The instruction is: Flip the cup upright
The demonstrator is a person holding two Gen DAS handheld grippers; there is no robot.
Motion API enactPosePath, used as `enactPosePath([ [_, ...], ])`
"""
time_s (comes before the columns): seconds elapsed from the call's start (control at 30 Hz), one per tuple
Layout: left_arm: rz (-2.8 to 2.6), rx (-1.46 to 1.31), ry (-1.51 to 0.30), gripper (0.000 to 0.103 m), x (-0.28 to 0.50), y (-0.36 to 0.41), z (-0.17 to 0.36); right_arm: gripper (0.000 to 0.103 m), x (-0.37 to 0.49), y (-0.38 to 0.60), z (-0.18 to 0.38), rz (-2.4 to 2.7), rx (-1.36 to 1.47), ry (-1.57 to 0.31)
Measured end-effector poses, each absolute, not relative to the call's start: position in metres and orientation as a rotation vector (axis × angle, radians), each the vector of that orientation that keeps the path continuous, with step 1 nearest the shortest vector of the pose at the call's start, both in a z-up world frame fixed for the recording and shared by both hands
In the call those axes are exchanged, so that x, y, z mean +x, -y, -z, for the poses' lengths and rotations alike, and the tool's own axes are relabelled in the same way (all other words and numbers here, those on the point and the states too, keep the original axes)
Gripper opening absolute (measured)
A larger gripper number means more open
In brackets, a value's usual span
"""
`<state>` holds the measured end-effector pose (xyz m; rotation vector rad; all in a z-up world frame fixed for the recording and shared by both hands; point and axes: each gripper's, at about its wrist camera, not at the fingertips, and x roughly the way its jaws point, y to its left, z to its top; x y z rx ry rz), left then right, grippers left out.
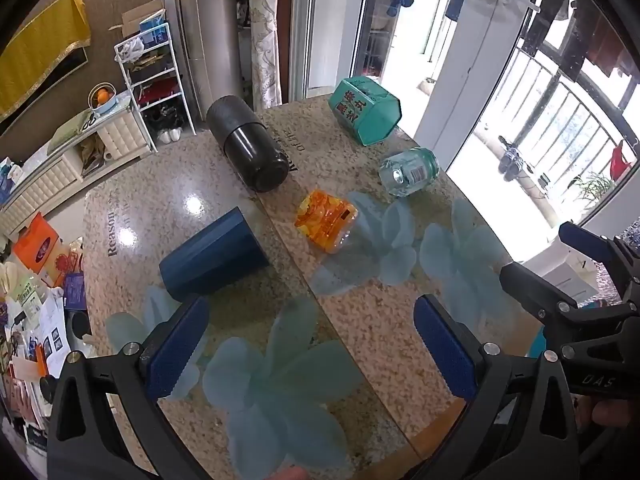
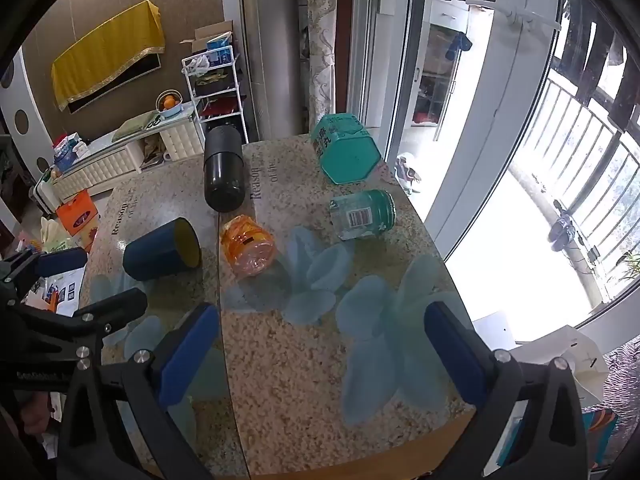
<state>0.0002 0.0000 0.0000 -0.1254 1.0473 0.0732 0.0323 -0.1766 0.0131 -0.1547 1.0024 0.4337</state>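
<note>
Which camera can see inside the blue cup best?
The right wrist view: the blue cup lies on its side there with its open mouth and yellow inside facing the camera. The left wrist view shows only its blue outside and closed bottom.

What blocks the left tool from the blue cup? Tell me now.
Nothing visible. The blue cup lies on its side just beyond the open left tool, with only bare table between. The orange jar lies off to the right.

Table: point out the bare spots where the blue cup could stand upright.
The near half of the table is bare, between both open grippers. Another patch lies left of the black flask, beyond the blue cup. The far right corner is crowded.
</note>
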Motion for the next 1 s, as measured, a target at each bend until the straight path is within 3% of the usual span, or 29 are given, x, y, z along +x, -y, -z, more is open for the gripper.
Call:
enactPosePath([
  [1.0,-0.072,-0.127,-1.032,0.103,-0.0029,-0.0009,-0.0049,0.103,0.0299,0.1794,-0.0142,-0.44,-0.141,-1.002],
])
